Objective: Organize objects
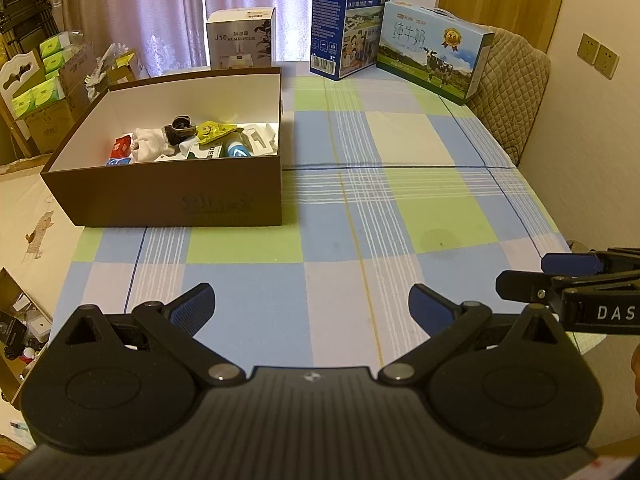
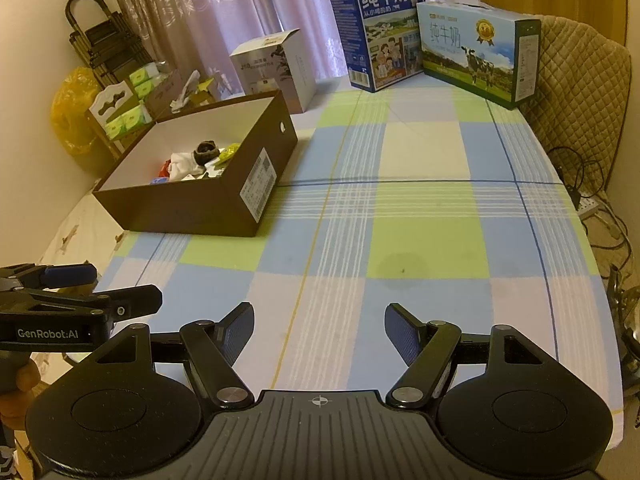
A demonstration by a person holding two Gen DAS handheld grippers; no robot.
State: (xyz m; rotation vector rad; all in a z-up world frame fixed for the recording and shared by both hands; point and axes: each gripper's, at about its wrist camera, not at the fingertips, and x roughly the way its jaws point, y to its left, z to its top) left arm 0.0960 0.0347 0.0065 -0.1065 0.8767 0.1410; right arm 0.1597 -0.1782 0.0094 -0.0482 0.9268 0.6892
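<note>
**Readable print**

Far ahead, two milk cartons [image 1: 350, 24] [image 1: 434, 54] read "纯牛奶"; a white box [image 1: 240, 38] reads "J10". The right gripper [image 1: 532, 276] shows "DAS"; the left gripper [image 2: 116, 292] shows "GenRobot.AI".

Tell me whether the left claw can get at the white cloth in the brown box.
Probably yes. The left claw is open and empty, the box has no lid, and the cloth lies on top; only the near wall must be cleared.

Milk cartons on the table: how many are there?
2, both at the table's far end: the tall dark blue milk carton stands upright, and the light blue milk carton with a cow picture sits just right of it.
</note>
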